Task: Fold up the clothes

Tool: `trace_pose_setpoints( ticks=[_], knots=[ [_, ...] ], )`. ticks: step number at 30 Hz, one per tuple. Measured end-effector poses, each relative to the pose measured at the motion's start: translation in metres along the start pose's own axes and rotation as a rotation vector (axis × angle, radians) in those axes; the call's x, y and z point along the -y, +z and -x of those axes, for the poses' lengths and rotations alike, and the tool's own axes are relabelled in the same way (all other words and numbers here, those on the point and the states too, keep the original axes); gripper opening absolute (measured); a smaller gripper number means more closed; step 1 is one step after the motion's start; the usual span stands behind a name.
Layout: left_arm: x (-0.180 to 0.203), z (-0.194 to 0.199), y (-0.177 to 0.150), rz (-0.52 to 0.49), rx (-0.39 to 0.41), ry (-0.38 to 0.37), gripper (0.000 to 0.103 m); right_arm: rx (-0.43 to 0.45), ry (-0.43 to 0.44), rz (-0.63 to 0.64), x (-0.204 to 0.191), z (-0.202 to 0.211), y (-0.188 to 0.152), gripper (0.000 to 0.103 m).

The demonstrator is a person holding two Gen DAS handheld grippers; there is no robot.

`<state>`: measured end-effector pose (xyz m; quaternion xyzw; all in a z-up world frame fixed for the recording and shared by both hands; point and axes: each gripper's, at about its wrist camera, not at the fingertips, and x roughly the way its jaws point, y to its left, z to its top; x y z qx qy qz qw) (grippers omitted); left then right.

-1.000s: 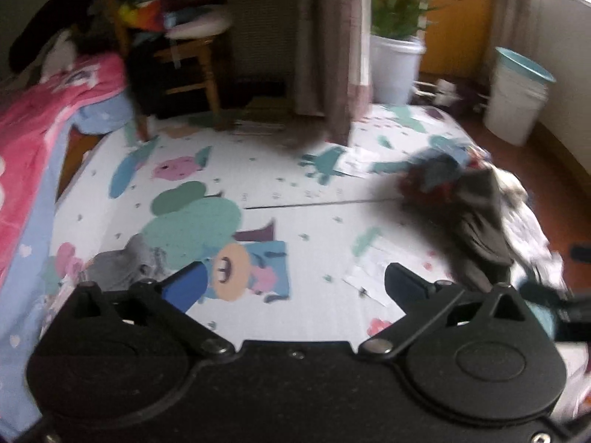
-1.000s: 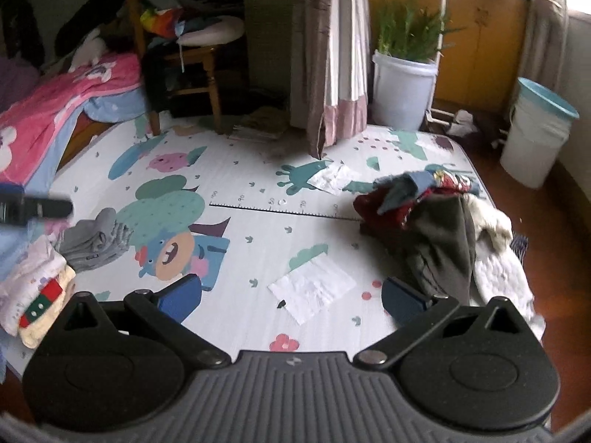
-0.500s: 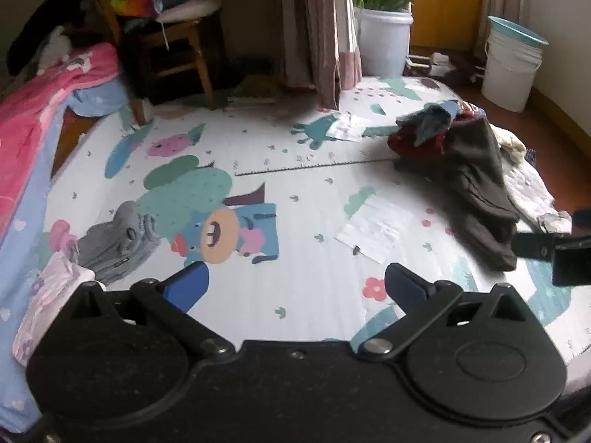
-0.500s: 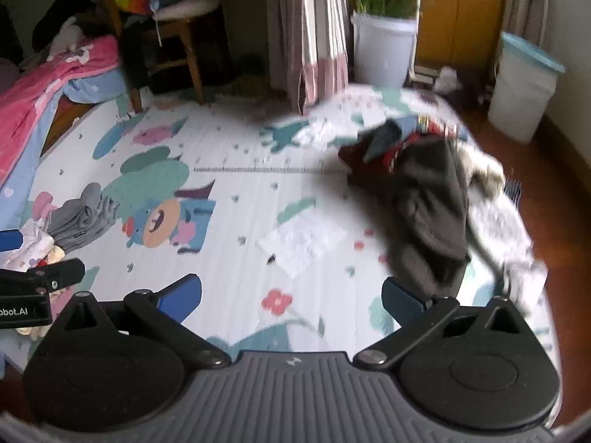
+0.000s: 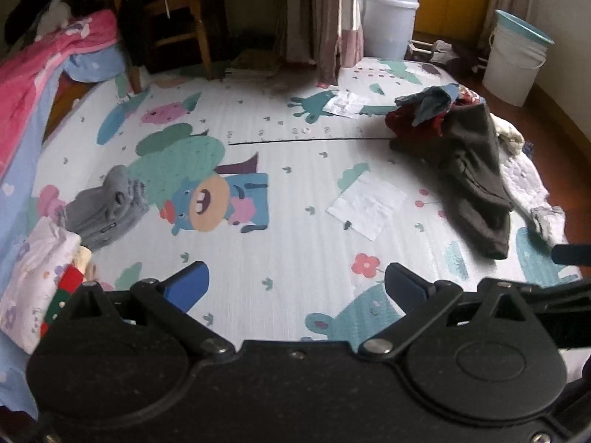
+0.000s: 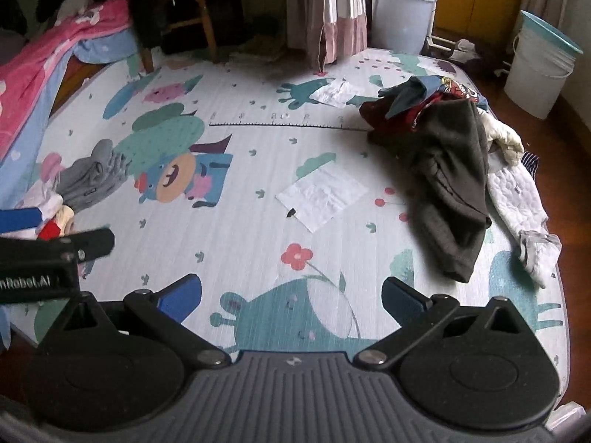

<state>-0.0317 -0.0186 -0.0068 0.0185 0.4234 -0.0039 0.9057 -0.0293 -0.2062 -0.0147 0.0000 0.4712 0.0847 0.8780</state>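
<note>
My left gripper [image 5: 295, 284] and right gripper [image 6: 291, 293] both wide and empty over the play mat [image 6: 251, 236], unfolded clothes pile [image 6: 447, 170] at its right edge, folded stack [image 5: 44, 280] at its left edge.

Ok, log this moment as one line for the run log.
stage: between garments | left gripper: open, empty | right gripper: open, empty | unfolded pile: right | folded stack: left

Both wrist cams sit low, side by side, facing across same play mat [image 5: 295, 192] w/ clothes pile [image 6: 443, 170].
</note>
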Motion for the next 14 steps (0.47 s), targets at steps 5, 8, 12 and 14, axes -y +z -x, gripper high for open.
trace_pose_setpoints(
  ticks=[5, 8, 12, 14],
  knots=[
    [0.0032, 0.0016, -0.0029, -0.022, 0.004, 0.008, 0.103, -0.014, 0.004, -0.033, 0.0008, -0.0014, 0.0004, 0.103],
    [0.0034, 0.0018, -0.0047, -0.027, 0.001, 0.003, 0.103, -0.008, 0.001, -0.046, 0.0047, -0.0019, 0.0016, 0.103],
    [0.0043, 0.0062, -0.005, -0.038, 0.02, -0.012, 0.103, -0.008, 0.005, -0.052, 0.008, -0.0029, 0.0034, 0.103],
    [0.0049, 0.0066, -0.0049, -0.036, 0.023, -0.014, 0.103, -0.011, 0.01, -0.056, 0.009, -0.0036, 0.0042, 0.103]
  ],
)
